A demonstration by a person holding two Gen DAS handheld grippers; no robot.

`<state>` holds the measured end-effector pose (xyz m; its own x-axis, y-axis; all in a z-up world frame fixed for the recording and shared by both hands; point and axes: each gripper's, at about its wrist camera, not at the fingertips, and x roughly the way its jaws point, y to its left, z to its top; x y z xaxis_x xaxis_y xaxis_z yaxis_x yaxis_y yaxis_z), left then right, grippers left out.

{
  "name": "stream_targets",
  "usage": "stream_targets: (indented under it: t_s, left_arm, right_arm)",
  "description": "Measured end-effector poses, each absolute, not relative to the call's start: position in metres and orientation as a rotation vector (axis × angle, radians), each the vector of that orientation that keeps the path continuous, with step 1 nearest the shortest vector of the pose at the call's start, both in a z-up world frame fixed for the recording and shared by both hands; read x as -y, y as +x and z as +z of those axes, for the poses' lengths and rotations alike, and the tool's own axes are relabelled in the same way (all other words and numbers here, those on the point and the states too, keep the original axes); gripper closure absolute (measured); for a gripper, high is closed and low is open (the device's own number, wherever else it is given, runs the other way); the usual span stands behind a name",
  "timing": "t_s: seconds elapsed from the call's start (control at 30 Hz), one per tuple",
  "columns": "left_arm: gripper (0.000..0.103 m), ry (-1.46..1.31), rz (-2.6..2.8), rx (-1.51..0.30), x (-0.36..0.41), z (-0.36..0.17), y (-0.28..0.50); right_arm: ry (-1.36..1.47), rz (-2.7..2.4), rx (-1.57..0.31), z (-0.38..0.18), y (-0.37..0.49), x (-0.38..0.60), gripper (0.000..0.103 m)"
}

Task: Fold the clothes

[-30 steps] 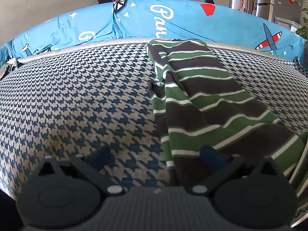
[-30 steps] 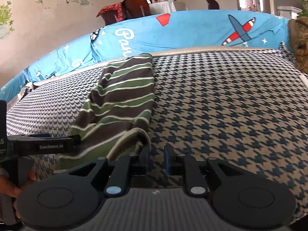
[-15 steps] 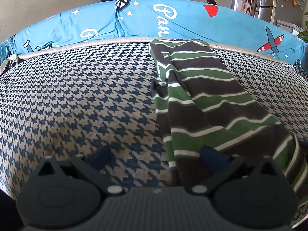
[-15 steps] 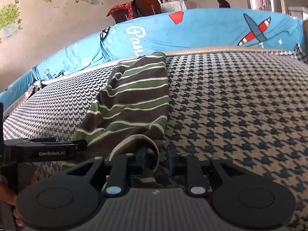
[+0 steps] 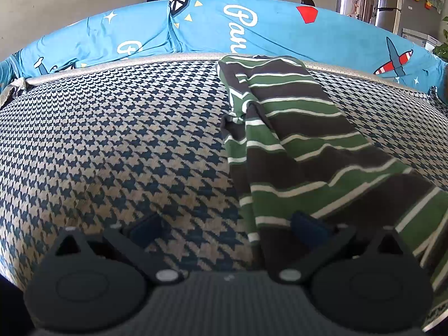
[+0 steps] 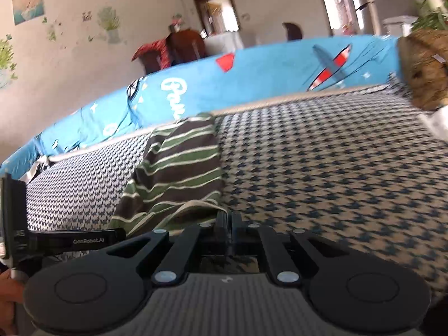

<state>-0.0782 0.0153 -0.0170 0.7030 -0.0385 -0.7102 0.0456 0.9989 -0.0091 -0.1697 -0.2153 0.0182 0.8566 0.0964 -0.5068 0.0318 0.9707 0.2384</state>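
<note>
A green, dark grey and white striped shirt (image 5: 302,151) lies folded into a long strip on the houndstooth surface (image 5: 117,145). My left gripper (image 5: 226,228) is open, low over the near end of the strip, its right finger over the cloth and its left finger over bare surface. In the right wrist view the shirt (image 6: 182,168) runs away from me. My right gripper (image 6: 229,221) is shut on the shirt's near hem and lifts it a little. The left gripper's body (image 6: 70,240) shows at that view's left edge.
A blue printed cushion (image 5: 224,28) runs along the far edge of the surface. A brown furry thing (image 6: 422,70) sits at the far right. Chairs, a table and a fridge stand in the room behind.
My right gripper has closed on the shirt's near hem and tilted upward. My left gripper has stayed open and shifted slightly, so the shirt sits a little further right in its view.
</note>
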Motion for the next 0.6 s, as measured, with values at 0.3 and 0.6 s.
stream_targets:
  t_s: [0.3,0.6]
  left_arm:
    - [0.000,-0.003,-0.037,-0.799,-0.018,-0.015,-0.083]
    - [0.000,0.002,-0.034,-0.796,-0.019,-0.015,-0.086]
  right_arm:
    - [0.281,-0.061,-0.596,0.015,-0.210,0.235,0.100]
    - [0.247,0.004,-0.641,0.000,-0.185,0.225,0.091]
